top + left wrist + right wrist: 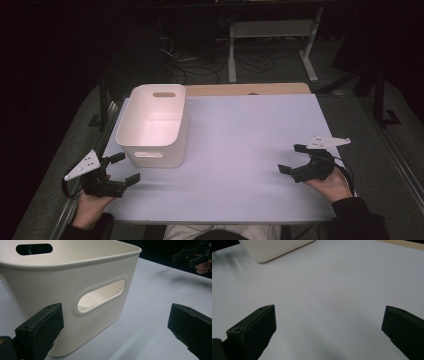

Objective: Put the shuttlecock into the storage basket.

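A white plastic bin [152, 125] with slot handles stands on the left part of the white table top [240, 150]; it looks empty inside. My left gripper [125, 167] hovers at the table's near left corner, just in front of the bin, jaws wide open and holding nothing. In the left gripper view the bin [67, 287] is close ahead with its handle slot facing me. My right gripper [292, 159] is at the near right side, open and empty, pointing left across the bare surface. The bin's corner [274, 247] shows far off in the right gripper view.
A wooden strip [247, 89] runs along the table's far edge. Beyond it stand a white desk frame [272, 45] and cables on a dark floor. The other gripper [193, 255] and a hand appear at the top right of the left gripper view.
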A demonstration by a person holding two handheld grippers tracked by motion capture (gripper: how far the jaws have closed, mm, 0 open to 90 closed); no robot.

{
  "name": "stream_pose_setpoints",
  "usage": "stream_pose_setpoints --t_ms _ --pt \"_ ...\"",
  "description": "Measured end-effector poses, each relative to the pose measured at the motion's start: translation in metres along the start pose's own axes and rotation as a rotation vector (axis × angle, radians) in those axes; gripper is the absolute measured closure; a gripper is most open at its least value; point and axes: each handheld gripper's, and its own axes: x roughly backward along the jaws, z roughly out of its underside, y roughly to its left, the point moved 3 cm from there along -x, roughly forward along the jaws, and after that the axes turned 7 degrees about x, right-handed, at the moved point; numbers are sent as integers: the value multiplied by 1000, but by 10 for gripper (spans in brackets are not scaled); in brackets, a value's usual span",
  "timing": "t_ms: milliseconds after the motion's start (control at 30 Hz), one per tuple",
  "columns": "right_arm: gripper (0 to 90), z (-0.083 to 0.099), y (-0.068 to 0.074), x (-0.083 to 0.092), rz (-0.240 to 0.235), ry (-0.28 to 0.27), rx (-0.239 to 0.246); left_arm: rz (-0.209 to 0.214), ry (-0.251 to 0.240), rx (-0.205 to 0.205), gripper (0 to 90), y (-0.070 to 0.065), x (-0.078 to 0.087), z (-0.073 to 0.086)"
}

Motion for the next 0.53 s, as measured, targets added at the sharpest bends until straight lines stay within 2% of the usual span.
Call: stream_pose_setpoints --t_ms 533 --pt "0 19 5 8 38 -22 -26 5 3 -4 1 0 0 0"
